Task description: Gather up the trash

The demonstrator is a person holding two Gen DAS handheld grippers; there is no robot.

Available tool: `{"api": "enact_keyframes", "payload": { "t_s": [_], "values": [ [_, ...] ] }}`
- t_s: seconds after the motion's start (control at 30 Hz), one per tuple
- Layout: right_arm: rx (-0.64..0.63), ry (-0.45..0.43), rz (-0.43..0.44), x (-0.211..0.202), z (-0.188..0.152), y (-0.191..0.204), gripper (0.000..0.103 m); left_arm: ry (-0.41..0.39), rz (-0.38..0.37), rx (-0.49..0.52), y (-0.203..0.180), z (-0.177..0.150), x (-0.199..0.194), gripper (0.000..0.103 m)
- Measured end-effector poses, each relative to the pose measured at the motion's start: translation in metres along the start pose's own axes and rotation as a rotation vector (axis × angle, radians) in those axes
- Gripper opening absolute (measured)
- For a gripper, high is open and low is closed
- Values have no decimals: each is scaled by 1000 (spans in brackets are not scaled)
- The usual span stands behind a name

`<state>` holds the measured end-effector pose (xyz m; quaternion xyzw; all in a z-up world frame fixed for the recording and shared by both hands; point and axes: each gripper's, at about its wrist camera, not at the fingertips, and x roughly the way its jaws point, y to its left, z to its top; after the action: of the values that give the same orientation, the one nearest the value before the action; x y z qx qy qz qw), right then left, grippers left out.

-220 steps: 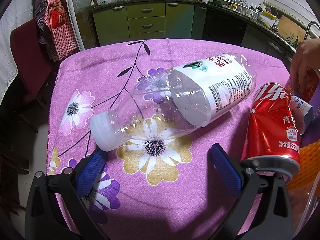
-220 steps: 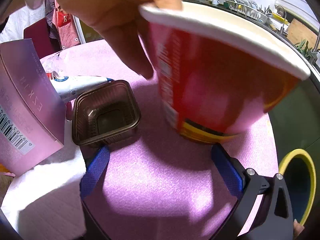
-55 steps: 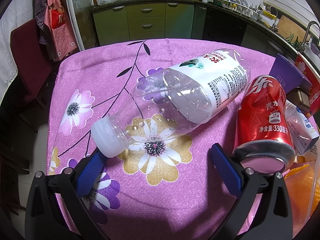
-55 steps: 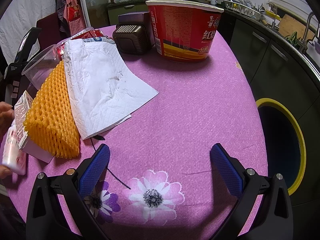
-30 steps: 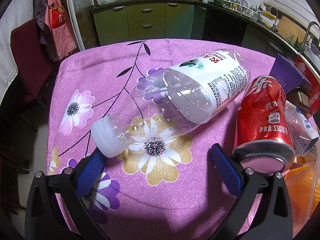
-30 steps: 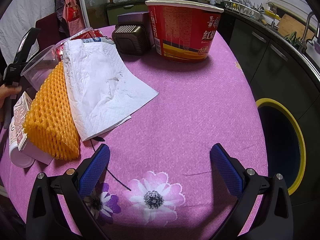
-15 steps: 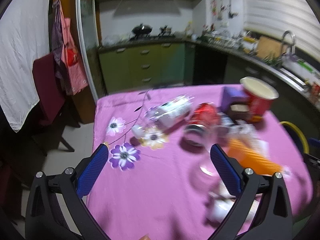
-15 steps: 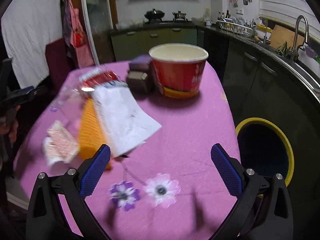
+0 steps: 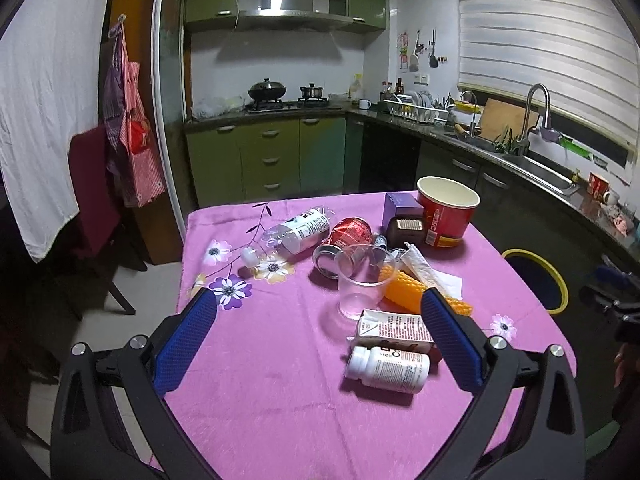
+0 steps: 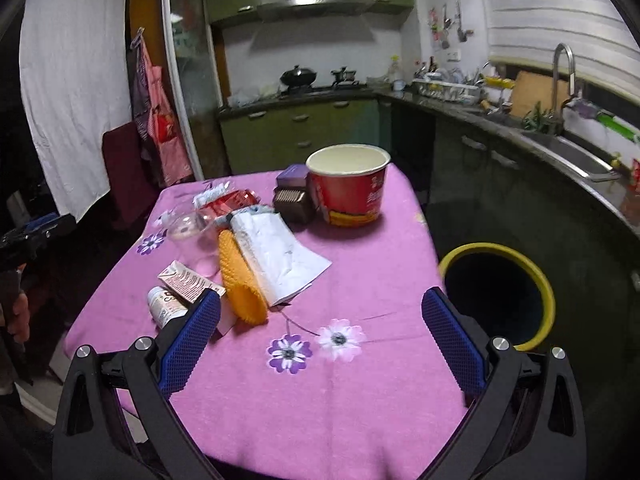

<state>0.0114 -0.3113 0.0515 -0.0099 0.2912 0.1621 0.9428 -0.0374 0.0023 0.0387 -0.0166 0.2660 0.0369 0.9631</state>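
Trash lies on a table with a purple flowered cloth [image 9: 256,364]: a clear plastic bottle [image 9: 290,234], a red can [image 9: 340,240], a clear cup [image 9: 362,280], an orange foam net [image 9: 420,294], a white napkin [image 10: 280,256], a small carton [image 9: 394,330], a white pill bottle [image 9: 386,366], a brown tray [image 9: 406,230], a purple box [image 9: 402,204] and a red paper bowl [image 9: 448,210]. A yellow-rimmed bin [image 10: 496,294] stands right of the table. My left gripper [image 9: 320,340] and right gripper [image 10: 320,340] are open, empty, held above the table's near edge.
A dark red chair [image 9: 94,184] stands left of the table. Green kitchen cabinets [image 9: 264,156] and a counter with a sink [image 9: 532,164] run behind and to the right. The right gripper shows at the left view's right edge [image 9: 616,292].
Both grippers have lifted off the table and pulled back toward me, from close views of the bottle and the napkin to a view over the whole table. Both stay open.
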Motion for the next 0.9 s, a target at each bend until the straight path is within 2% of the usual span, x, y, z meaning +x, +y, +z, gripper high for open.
{"api": "enact_keyframes", "payload": {
  "t_s": [0.27,0.37,0.73,0.9],
  "values": [
    [2,-6,8,-15,-1,-1,99,-3,24,1,-1,-5,-3,97],
    [-2,-9,2,-17,-1,1,99,4,2,-18,4,-8,-4,97],
    [-6,11,-1,-9,-2,5,99,31,-25,-18,5,-15,5,97],
    [-1,19,8,-4,-1,5,99,21,-9,-14,3,-18,6,97]
  ]
}}
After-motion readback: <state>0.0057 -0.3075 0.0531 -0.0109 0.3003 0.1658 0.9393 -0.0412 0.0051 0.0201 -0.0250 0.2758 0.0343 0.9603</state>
